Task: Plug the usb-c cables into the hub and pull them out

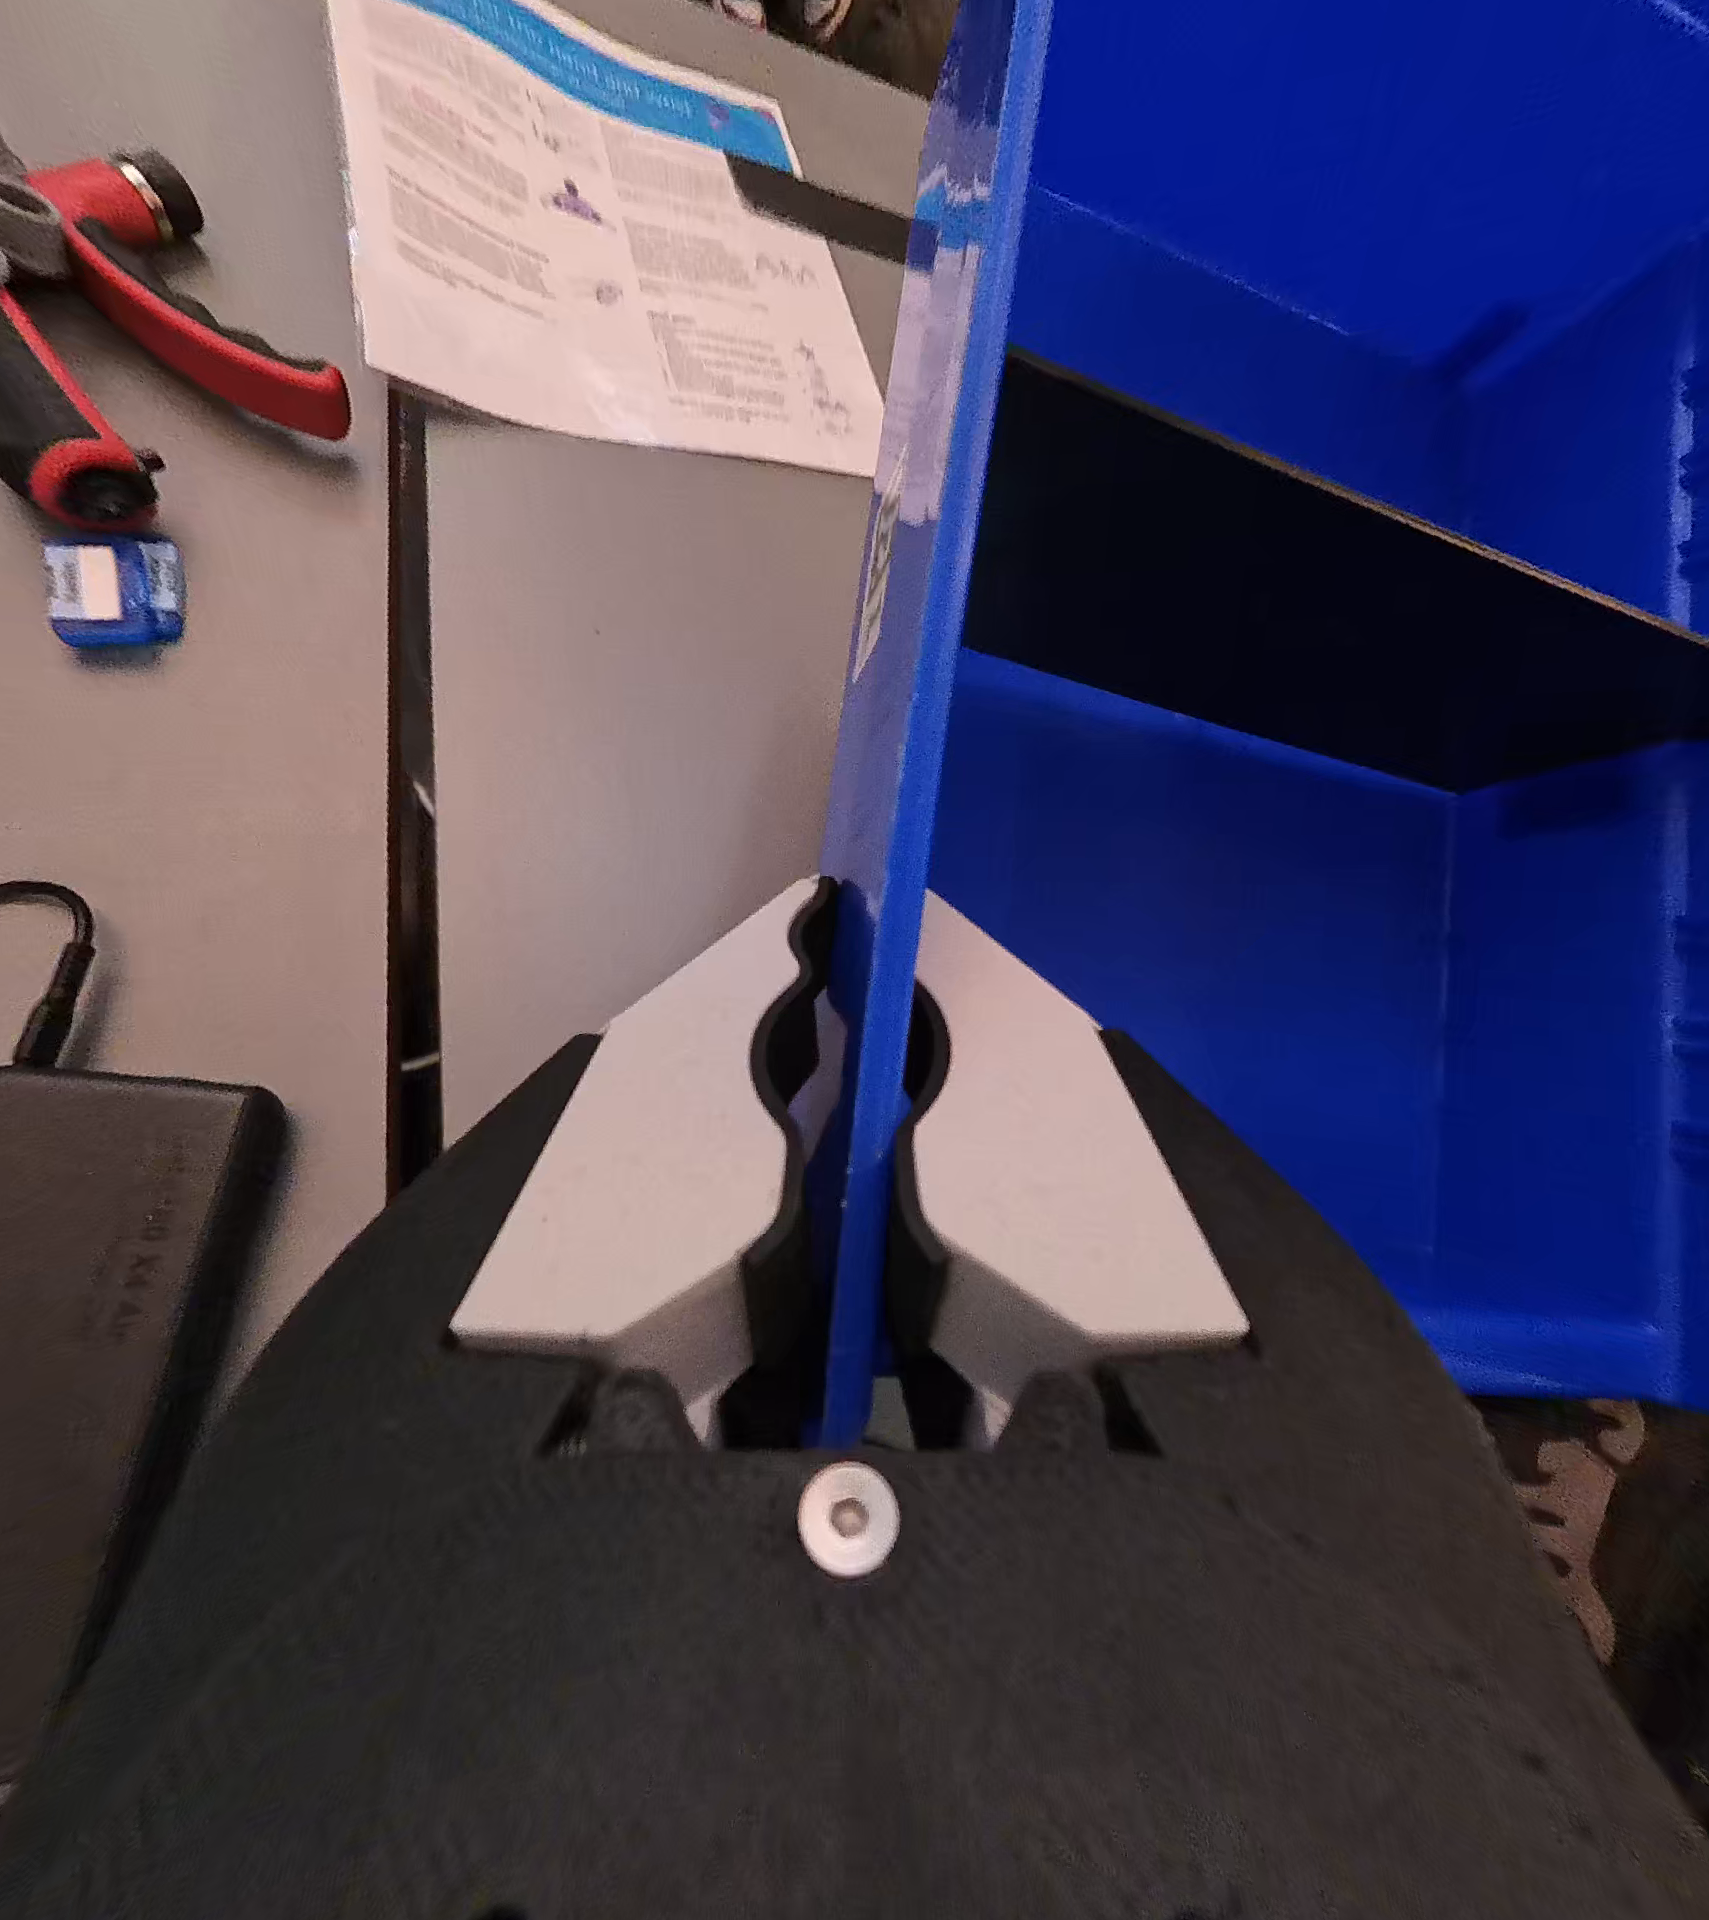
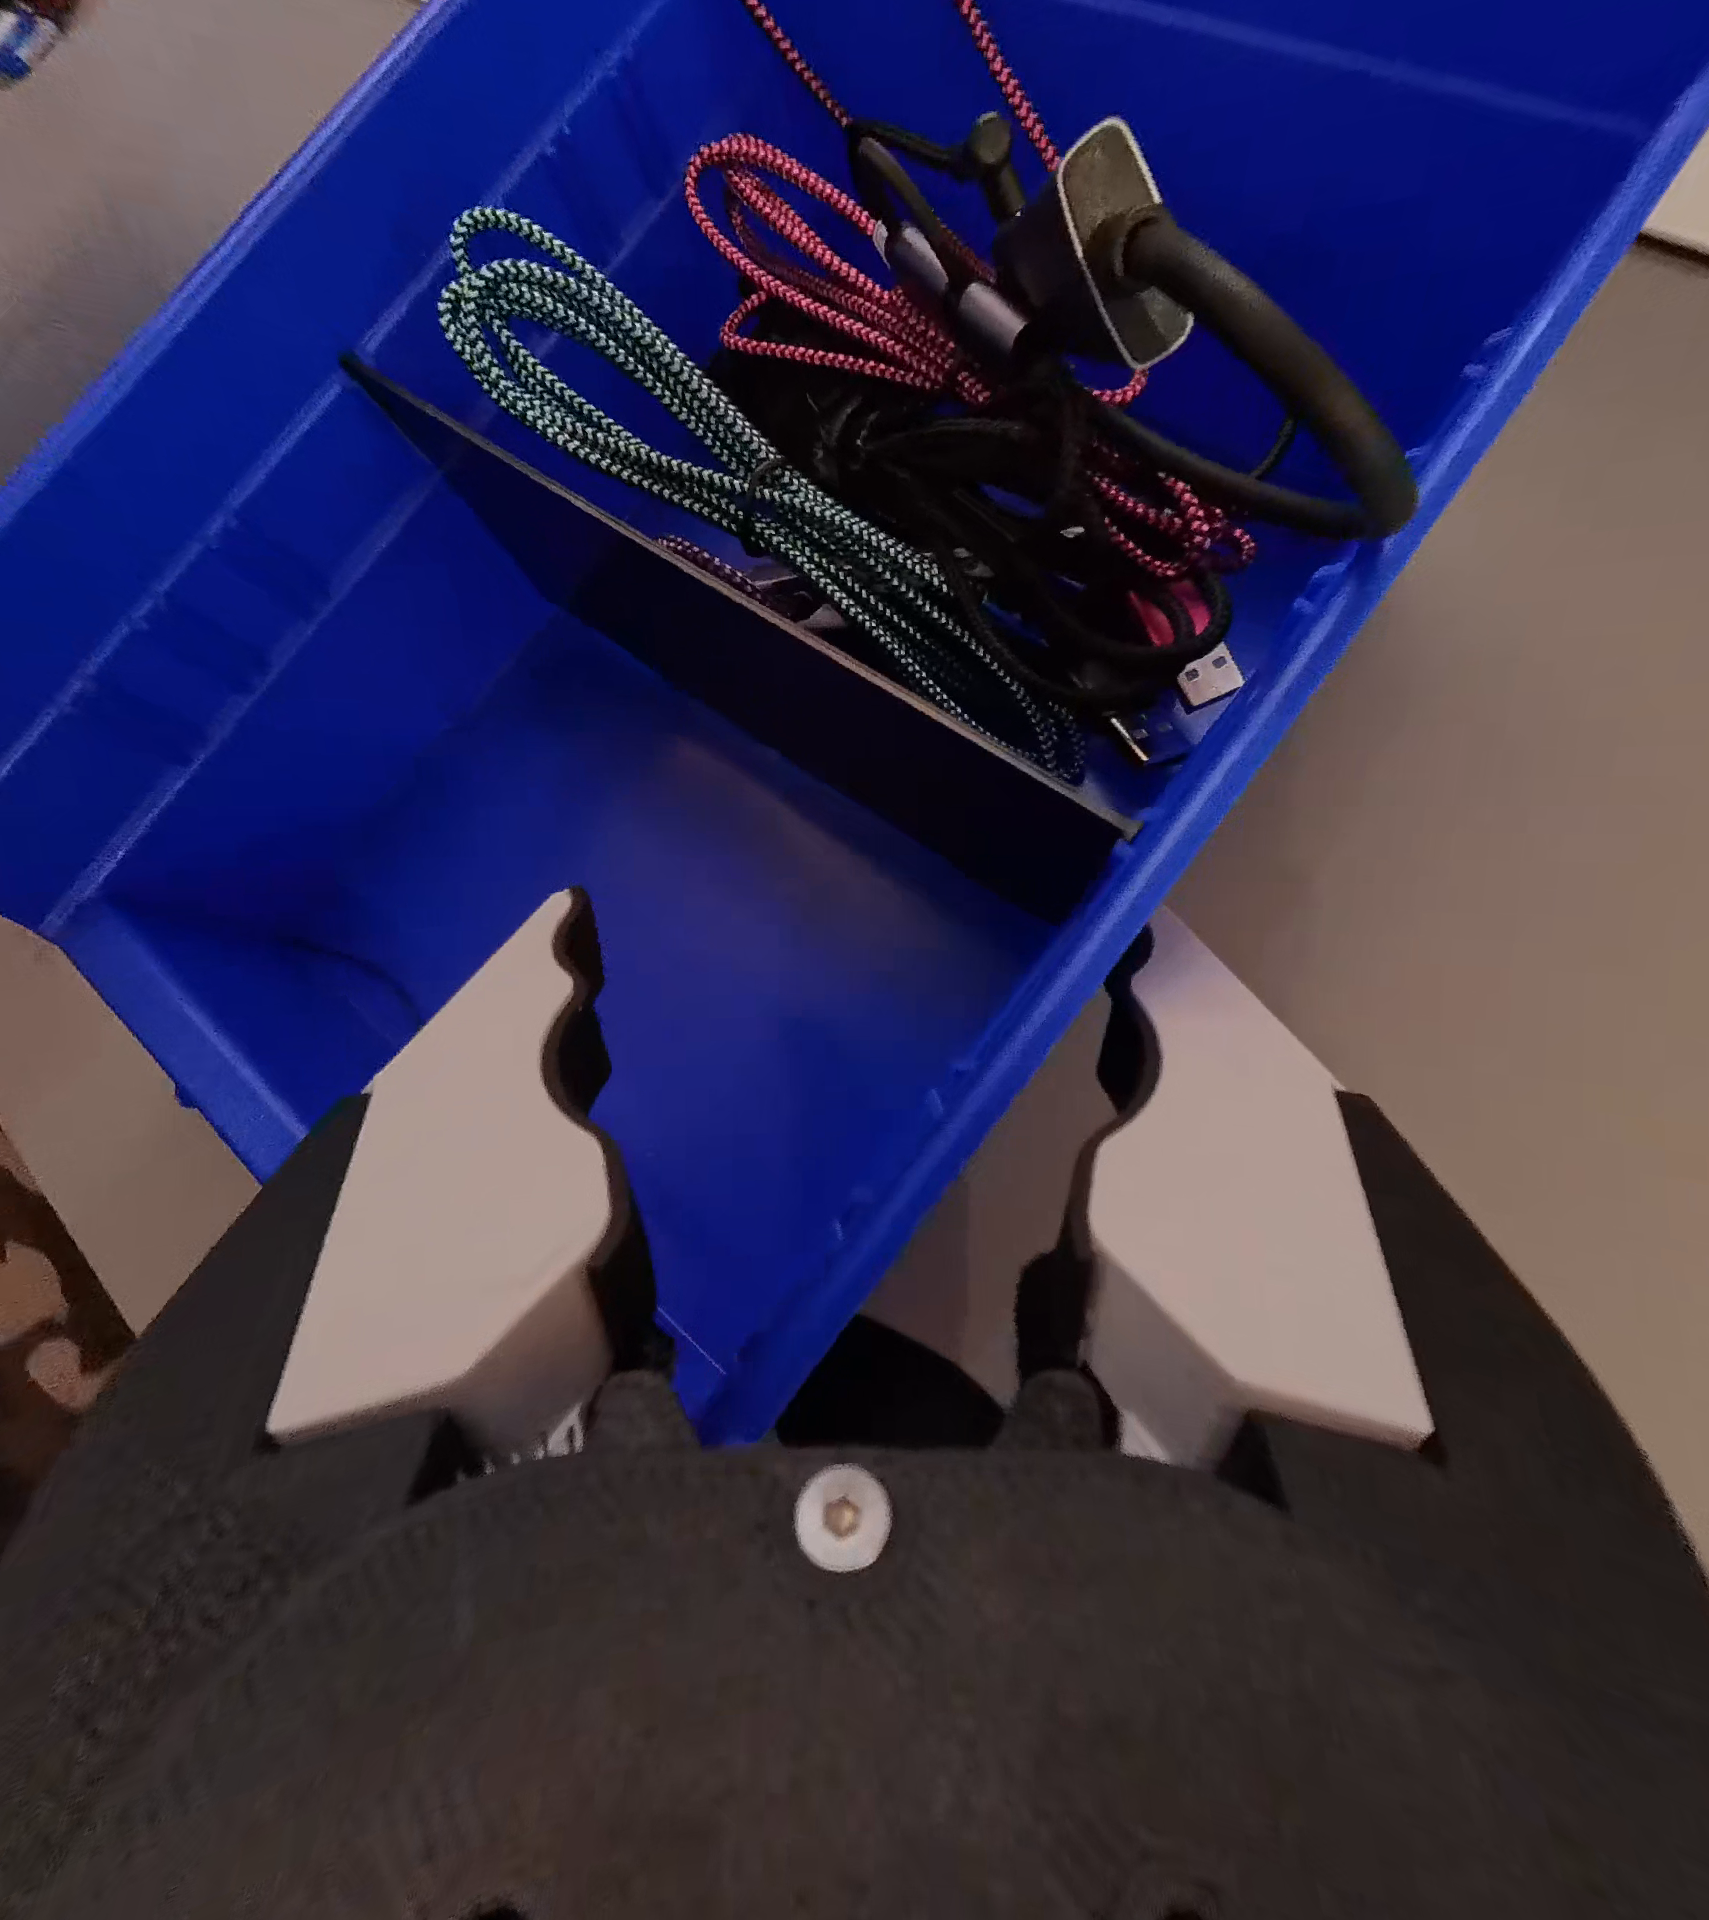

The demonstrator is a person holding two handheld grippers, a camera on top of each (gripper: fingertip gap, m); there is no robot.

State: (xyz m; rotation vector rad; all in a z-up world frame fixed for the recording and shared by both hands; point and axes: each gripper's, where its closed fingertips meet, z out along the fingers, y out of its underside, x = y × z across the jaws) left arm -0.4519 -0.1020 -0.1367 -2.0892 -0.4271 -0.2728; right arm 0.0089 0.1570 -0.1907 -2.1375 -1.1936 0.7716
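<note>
Cables (image 2: 891, 457) lie bundled in the far compartment of the blue bin (image 2: 206, 665), green, red and black coils beyond the dark divider (image 2: 829, 707). Right claw (image 2: 855, 935) gapes wide, straddling the bin's near wall. Left claw (image 1: 871, 894) pinches the bin's side wall. The hub (image 1: 71, 1340) sits on the table (image 1: 621, 675), green light on.

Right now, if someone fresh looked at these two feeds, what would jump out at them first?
The big blue plastic bin, its far compartment behind a dark divider stuffed with tangled braided cables, green-and-black and red-and-black. The left tongs are clamped on the bin's side wall, while the right tongs straddle its other rim, open. Left of the bin, a dark hub with a green light lies on the grey table.
</note>
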